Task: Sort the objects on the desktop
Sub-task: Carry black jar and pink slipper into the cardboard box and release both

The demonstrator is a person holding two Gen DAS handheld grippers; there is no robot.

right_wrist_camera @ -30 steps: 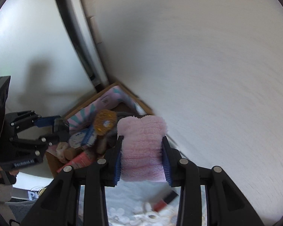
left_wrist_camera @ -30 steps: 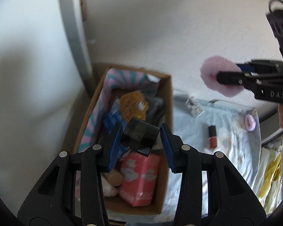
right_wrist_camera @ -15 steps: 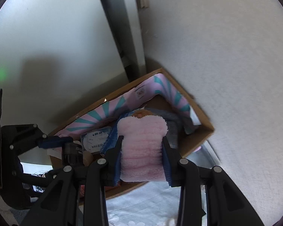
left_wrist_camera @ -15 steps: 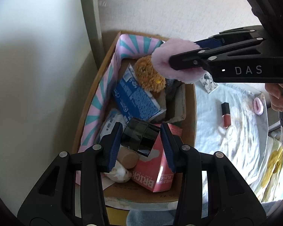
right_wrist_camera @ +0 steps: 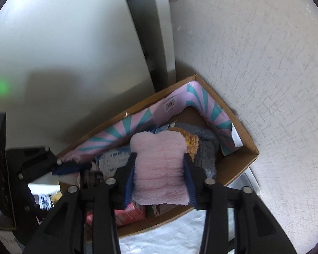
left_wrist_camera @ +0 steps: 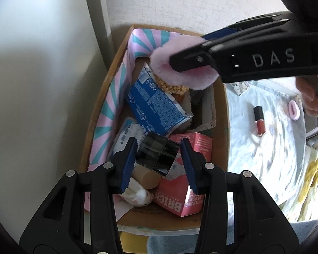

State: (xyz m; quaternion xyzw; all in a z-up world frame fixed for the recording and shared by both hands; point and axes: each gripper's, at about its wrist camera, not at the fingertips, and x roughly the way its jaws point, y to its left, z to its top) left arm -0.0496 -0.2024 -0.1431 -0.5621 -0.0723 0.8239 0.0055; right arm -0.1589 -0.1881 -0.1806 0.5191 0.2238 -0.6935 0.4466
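Overhead, opening left tongs (left_wrist_camera: 158,159) around a glossy black cylinder (left_wrist_camera: 158,156), opening right tongs (right_wrist_camera: 159,182) around fluffy pink cloth (right_wrist_camera: 159,167)

- Cardboard box (left_wrist_camera: 219,114) in corner vs wall, packed w/ stuff.
- Cloth (left_wrist_camera: 271,148) right of box; small bottle (left_wrist_camera: 259,121) & hair tie (left_wrist_camera: 294,110) on it.
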